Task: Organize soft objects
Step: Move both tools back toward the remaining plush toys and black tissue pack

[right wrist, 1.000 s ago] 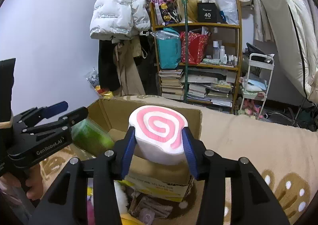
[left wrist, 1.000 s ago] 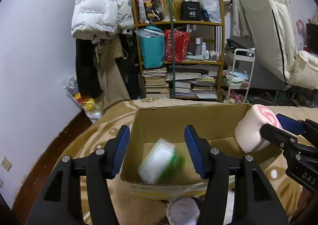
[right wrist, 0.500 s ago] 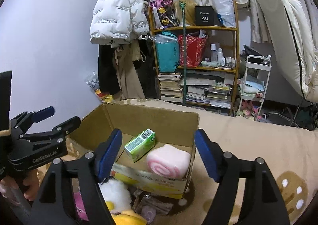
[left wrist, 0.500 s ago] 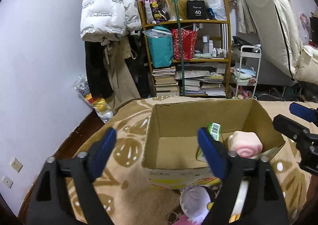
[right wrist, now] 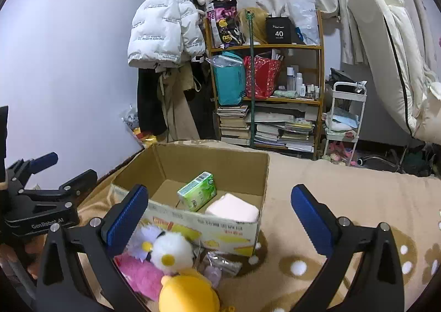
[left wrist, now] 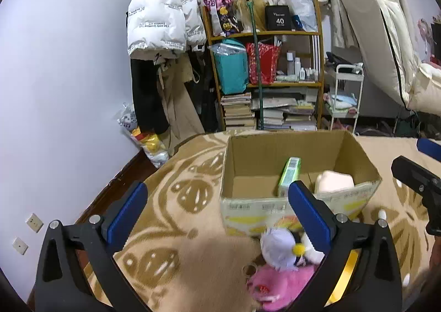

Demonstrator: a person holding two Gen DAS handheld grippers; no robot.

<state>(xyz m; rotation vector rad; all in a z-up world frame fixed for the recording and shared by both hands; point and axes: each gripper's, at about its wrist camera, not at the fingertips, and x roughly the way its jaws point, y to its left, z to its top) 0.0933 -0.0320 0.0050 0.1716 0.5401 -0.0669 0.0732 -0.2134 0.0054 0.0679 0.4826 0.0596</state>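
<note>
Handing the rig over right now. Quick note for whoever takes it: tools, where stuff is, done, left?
Left tool: jaws opening, nothing between them.
Right tool: jaws opening, nothing between them.
Done: green pack and pink swirl cushion lie in the cardboard box.
Left: plush pile on the blanket in front of the box: white plush, pink plush, yellow plush, purple plush.

Both grippers, left (left wrist: 217,212) and right (right wrist: 220,210), are built from black plastic arms, fitted with ribbed blue pads and silver screws; "GenRobot.AI" is printed in white on the left.
</note>
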